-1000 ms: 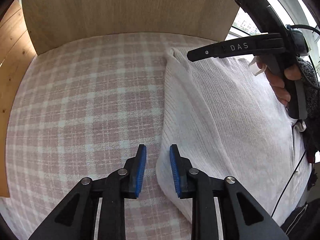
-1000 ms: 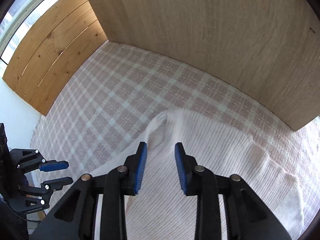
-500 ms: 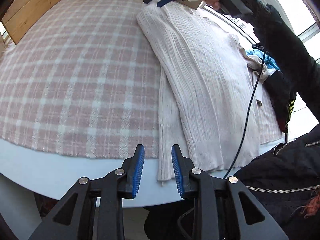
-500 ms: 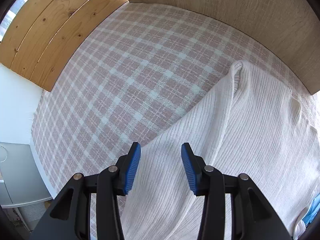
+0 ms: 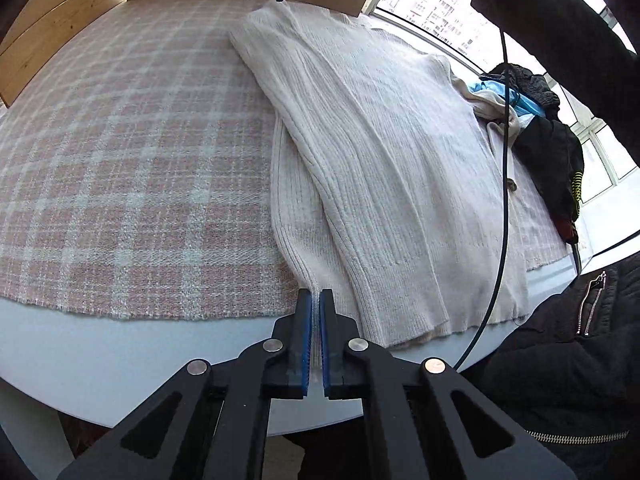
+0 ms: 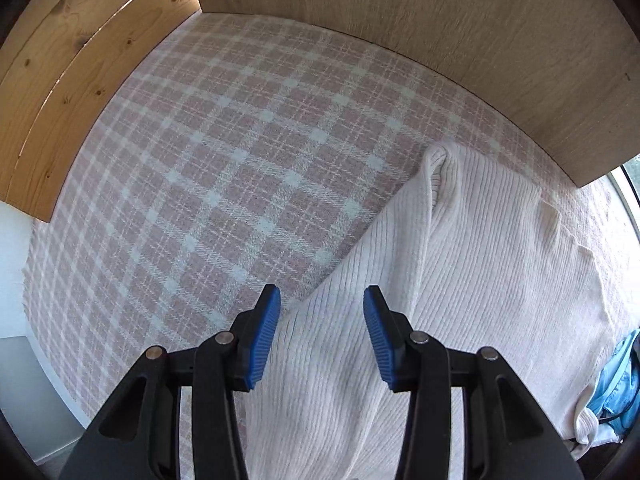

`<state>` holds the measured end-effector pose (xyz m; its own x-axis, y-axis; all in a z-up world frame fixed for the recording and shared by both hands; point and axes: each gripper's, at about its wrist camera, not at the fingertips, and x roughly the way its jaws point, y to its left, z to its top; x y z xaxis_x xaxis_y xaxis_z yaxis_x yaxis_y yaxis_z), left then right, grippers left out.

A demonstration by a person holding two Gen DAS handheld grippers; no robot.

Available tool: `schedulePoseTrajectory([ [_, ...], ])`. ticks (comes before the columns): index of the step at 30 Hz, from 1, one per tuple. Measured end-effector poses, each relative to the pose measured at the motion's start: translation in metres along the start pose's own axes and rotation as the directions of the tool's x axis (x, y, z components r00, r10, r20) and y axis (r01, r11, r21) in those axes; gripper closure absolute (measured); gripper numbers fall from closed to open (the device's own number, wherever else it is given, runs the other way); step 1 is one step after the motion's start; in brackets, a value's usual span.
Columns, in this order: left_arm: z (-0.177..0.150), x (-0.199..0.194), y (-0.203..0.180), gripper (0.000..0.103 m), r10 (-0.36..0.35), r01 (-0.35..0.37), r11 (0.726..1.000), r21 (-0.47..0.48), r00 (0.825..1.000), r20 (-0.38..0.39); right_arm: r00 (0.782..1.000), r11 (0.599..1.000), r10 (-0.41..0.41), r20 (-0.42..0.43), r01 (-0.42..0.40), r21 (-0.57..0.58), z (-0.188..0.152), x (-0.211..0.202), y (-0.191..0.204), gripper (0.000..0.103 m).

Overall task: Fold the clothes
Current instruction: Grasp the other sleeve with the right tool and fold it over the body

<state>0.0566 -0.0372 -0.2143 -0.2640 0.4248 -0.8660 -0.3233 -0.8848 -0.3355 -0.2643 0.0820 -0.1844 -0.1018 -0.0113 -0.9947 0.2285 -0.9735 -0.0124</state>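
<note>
Sweater (image 5: 380, 152) is lying lengthwise across the plaid-covered bench (image 5: 120, 152), frame centre. Left hand-held gripper (image 5: 316, 344) is pinching its hem corner; right hand-held gripper (image 6: 320, 344) is hovering spread. Lifting evenly should keep the fold straight.

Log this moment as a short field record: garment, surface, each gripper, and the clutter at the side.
garment: cream ribbed sweater, lying flat, partly folded lengthwise
surface: pink plaid cloth over a white table
left gripper: fingers closed on the sweater's hem corner at the near table edge
right gripper: open, above the sweater's far end, holding nothing
clutter: pile of clothes, dark, blue and white, beyond the sweater by the window
backdrop: wooden panels
</note>
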Motion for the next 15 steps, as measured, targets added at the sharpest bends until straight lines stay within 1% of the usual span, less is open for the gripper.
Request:
schedulePoseTrajectory([
  [2,-0.001,-0.004,0.001,0.100,-0.009,0.009,1.000,0.018,1.000,0.009,0.998,0.999,-0.037,-0.053,0.038,0.009,0.002,0.012,0.006,0.060],
  [5,0.006,-0.002,-0.001,0.100,-0.032,0.032,0.999,0.026,0.999,0.024,0.992,0.997,-0.077,-0.104,0.078,0.007,0.002,0.025,0.013,0.060],
  [8,0.006,-0.005,0.003,0.100,-0.061,0.061,0.998,0.020,0.997,0.045,0.989,0.995,-0.095,-0.116,0.097,0.019,0.005,0.031,0.019,0.060],
  [10,0.006,-0.009,0.002,0.100,-0.073,0.071,0.997,0.025,0.996,0.055,0.987,0.994,-0.106,-0.120,0.109,0.016,0.007,0.035,0.024,0.057],
  [12,0.005,-0.012,0.002,0.100,-0.079,0.077,0.996,0.036,0.995,0.061,0.988,0.993,-0.120,-0.095,0.120,-0.002,0.003,0.035,0.028,0.057],
  [13,0.005,-0.014,0.001,0.100,-0.080,0.077,0.996,0.039,0.995,0.062,0.989,0.992,-0.127,-0.081,0.126,-0.012,0.001,0.035,0.029,0.060],
  [14,0.005,-0.015,0.001,0.100,-0.078,0.076,0.996,0.039,0.995,0.063,0.988,0.990,-0.137,-0.067,0.136,-0.027,-0.001,0.033,0.029,0.075],
  [15,0.005,-0.017,0.002,0.100,-0.078,0.075,0.996,0.039,0.995,0.064,0.988,0.989,-0.142,-0.055,0.141,-0.036,-0.003,0.031,0.028,0.082],
])
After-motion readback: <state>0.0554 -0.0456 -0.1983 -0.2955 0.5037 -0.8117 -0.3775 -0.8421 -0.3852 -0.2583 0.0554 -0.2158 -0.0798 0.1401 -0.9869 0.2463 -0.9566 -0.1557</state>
